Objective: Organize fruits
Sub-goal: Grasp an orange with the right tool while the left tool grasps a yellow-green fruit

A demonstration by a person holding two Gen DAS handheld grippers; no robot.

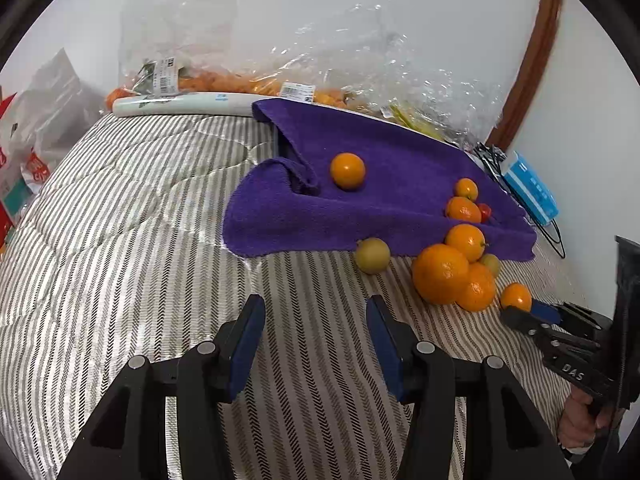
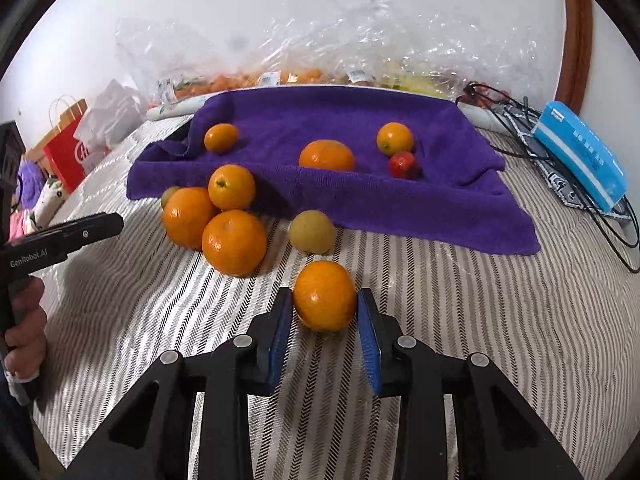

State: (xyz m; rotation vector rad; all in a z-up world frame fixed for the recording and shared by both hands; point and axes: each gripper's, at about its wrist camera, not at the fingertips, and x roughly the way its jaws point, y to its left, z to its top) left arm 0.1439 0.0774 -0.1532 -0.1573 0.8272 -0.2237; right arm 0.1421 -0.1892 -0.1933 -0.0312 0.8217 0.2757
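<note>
My right gripper [image 2: 325, 294] is shut on a small orange [image 2: 325, 308] that rests on the striped bedding [image 2: 440, 320], with both blue pads against its sides. Left of it lie three piled oranges [image 2: 234, 242] and a yellow-green fruit [image 2: 312, 232]. Behind them a purple towel [image 2: 320, 120] carries three oranges and a small red fruit [image 2: 403, 165]. My left gripper [image 1: 315, 302] hangs open over bare bedding with nothing between its fingers. In the left wrist view the right gripper [image 1: 522, 309] sits at the right, holding the small orange [image 1: 516, 296].
Clear plastic bags [image 2: 360, 40] of produce line the wall behind the towel. A blue pack [image 2: 580, 152] and black cables [image 2: 516, 120] lie at the right. At the far left stand a red paper bag [image 2: 68, 148] and a white roll [image 1: 180, 104].
</note>
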